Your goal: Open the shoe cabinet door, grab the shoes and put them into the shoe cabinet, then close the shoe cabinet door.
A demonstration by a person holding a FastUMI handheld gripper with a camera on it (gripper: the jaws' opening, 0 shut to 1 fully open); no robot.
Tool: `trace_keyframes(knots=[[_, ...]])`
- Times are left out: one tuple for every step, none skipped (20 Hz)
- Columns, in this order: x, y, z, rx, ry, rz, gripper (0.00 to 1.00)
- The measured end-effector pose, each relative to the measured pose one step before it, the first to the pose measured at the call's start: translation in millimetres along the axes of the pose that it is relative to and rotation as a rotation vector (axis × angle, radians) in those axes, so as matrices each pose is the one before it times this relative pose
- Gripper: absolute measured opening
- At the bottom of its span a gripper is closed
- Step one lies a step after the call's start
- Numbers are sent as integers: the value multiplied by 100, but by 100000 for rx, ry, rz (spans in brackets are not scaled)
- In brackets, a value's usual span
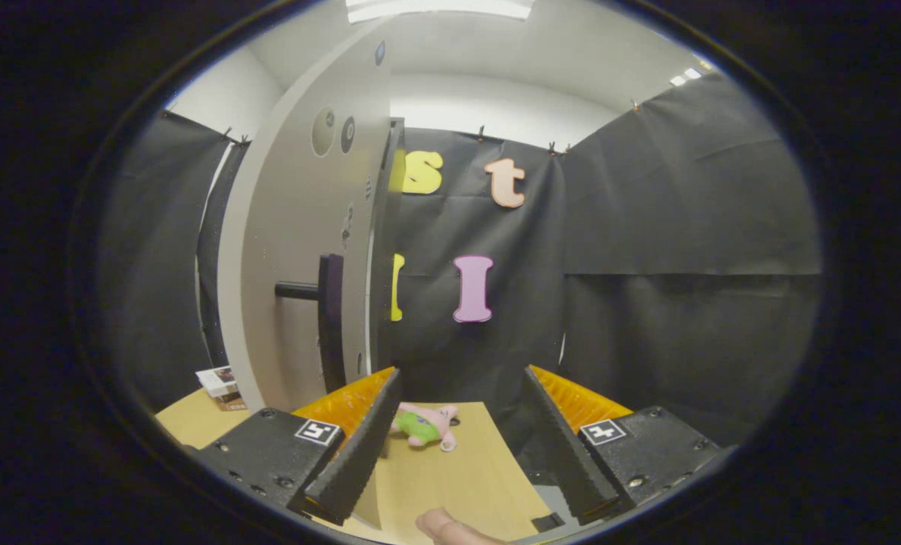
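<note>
- While the cabinet door (299,250) stands swung out toward us, edge-on to the left of the claw's line, we judge the opening step done; its dark handle (329,318) juts from the pale face on a short bar.
- We cannot make out any shoes from here, nor the inside of the cabinet, which lies behind the door.
- The claw (458,443) is spread wide with nothing between its fingers; we read it as free and ready for whatever it must grab next.
- Between the fingers and just beyond them, a small pink and green plush toy (424,425) lies on the tan surface (473,477), apart from both fingers.
- At the near end of that surface a fingertip (443,526) pokes in, likely part of the hand carrying the claw.
- Left of the door's foot, a small printed box (222,386) sits on the surface, near the door.
- Next, we think, the claw must turn to find the shoes.
</note>
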State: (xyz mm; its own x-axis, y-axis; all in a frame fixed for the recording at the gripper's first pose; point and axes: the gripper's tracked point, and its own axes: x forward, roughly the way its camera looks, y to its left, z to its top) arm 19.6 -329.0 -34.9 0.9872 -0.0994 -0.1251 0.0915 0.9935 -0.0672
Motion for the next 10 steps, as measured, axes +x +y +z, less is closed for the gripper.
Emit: trace_keyframes(knots=[[-272, 231, 426, 1845, -1192, -157, 98], [-26, 211, -70, 821, -776, -101, 96], [-44, 531, -82, 1063, -552, -273, 96], [-191, 10, 105, -170, -1456, -1559, 95], [-143, -26, -175, -2162, 304, -1699, 94], [-233, 65, 149, -1543, -1018, -2009, 93], [-135, 434, 139, -1277, 262, -1812, 94], [-257, 439, -58, -430, -93, -1023, 93], [-244, 486, 116, -141, 256, -355, 94], [-324, 740, 123, -163, -802, 542, 93]])
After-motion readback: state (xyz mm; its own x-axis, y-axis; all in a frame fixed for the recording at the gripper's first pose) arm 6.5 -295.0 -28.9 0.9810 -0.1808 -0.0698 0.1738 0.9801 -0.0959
